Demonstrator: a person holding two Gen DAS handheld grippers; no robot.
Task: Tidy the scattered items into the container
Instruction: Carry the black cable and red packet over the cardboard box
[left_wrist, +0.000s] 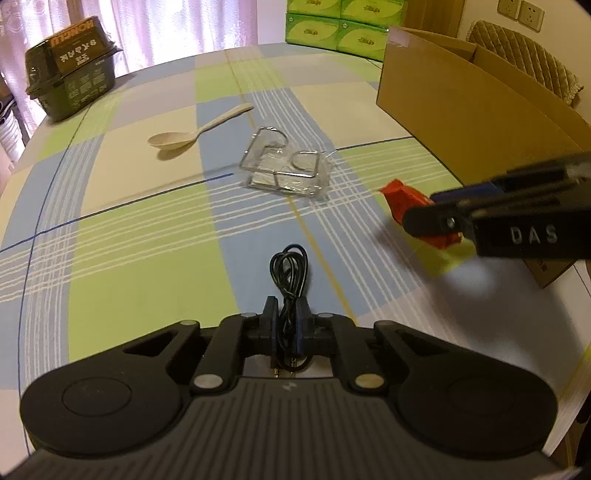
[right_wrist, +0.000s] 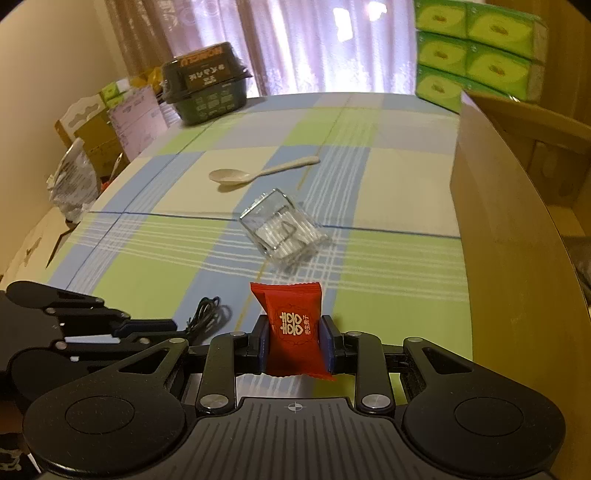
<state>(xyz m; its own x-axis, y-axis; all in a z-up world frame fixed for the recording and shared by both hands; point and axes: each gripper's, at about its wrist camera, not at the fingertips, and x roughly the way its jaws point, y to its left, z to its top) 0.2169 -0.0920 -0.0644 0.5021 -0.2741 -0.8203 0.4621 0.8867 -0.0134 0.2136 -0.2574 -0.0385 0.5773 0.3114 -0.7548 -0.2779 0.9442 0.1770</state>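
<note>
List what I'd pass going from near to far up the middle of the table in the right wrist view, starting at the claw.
Right claw shut on the red candy packet → clear plastic packet with wire pieces → cream spoon → dark noodle bowl at the far edge, off to the left.

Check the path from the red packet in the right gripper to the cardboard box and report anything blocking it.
Nothing visible blocks it. The right gripper holds the red foil candy packet, and the open brown cardboard box stands directly to its right, with only bare checked tablecloth between. The box's tall side wall must be cleared from above.
</note>
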